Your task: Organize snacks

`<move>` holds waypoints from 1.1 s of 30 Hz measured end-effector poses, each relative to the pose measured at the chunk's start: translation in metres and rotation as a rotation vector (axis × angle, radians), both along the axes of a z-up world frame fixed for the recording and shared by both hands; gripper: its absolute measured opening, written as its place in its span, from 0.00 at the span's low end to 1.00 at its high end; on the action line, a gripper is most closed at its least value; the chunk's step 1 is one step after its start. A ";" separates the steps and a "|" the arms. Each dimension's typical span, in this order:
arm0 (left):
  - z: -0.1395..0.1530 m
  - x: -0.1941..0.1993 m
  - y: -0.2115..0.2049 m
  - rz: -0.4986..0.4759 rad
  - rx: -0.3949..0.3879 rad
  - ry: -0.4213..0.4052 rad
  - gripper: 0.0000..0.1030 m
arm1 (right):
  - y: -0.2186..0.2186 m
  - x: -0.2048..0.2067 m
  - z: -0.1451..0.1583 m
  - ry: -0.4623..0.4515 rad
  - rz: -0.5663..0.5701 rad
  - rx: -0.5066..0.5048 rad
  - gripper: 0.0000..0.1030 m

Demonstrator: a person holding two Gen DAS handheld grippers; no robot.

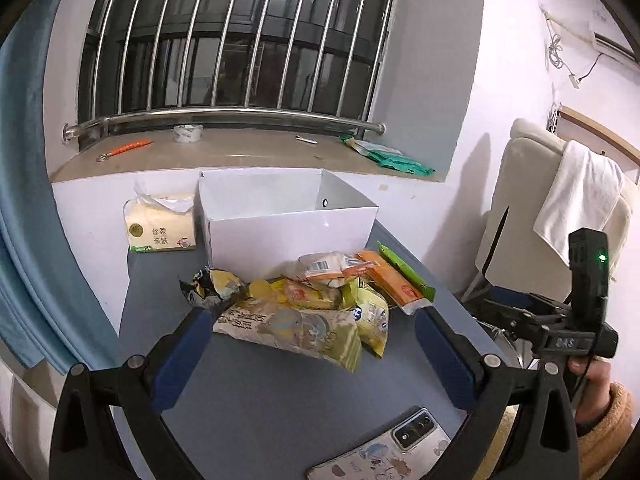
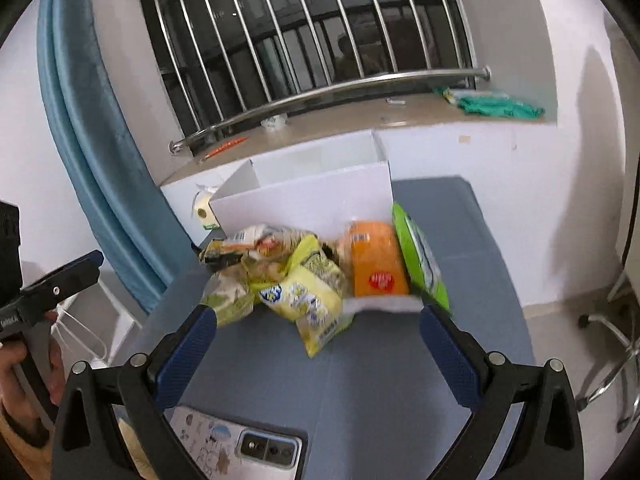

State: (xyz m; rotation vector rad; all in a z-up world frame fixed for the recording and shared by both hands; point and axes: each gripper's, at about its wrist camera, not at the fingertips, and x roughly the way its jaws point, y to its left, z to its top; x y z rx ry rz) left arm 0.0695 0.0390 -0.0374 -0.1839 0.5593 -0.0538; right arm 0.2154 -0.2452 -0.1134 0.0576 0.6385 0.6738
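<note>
A home bedroom: barred window [image 1: 240, 40], blue curtain [image 2: 92, 128], towel-draped chair [image 1: 560, 200], tissue pack [image 1: 160, 224].

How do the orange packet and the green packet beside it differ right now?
Colour: the orange packet is orange with a red round mark; the green packet is bright green with a pale panel.
Shape: the orange packet looks wider, the green packet narrower.
Position: the orange packet sits next to the pile of yellow snack bags; the green packet lies on the outer right edge.
Shared: both lie on the blue table in front of the white box, ungripped.
</note>
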 end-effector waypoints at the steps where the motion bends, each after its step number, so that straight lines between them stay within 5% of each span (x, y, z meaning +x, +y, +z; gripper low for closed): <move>1: -0.001 0.000 -0.001 -0.004 -0.002 0.004 1.00 | -0.002 0.002 -0.001 0.004 -0.005 0.005 1.00; 10: -0.005 0.006 -0.011 -0.026 0.003 0.022 1.00 | 0.002 0.092 -0.028 0.082 -0.094 -0.098 1.00; 15: -0.015 0.011 -0.018 -0.052 0.002 0.052 1.00 | 0.012 0.150 -0.054 0.181 -0.116 -0.135 0.84; 19: -0.024 0.017 -0.020 -0.059 -0.012 0.080 1.00 | 0.014 0.185 -0.073 0.246 -0.125 -0.127 0.81; 20: -0.026 0.018 -0.021 -0.058 -0.017 0.087 1.00 | 0.013 0.189 -0.074 0.255 -0.125 -0.117 0.74; 23: -0.033 0.021 -0.019 -0.048 -0.035 0.106 1.00 | 0.012 0.196 -0.074 0.256 -0.168 -0.188 0.14; 33: -0.047 0.037 -0.016 -0.032 -0.043 0.153 1.00 | 0.002 0.172 -0.065 0.203 -0.090 -0.164 0.12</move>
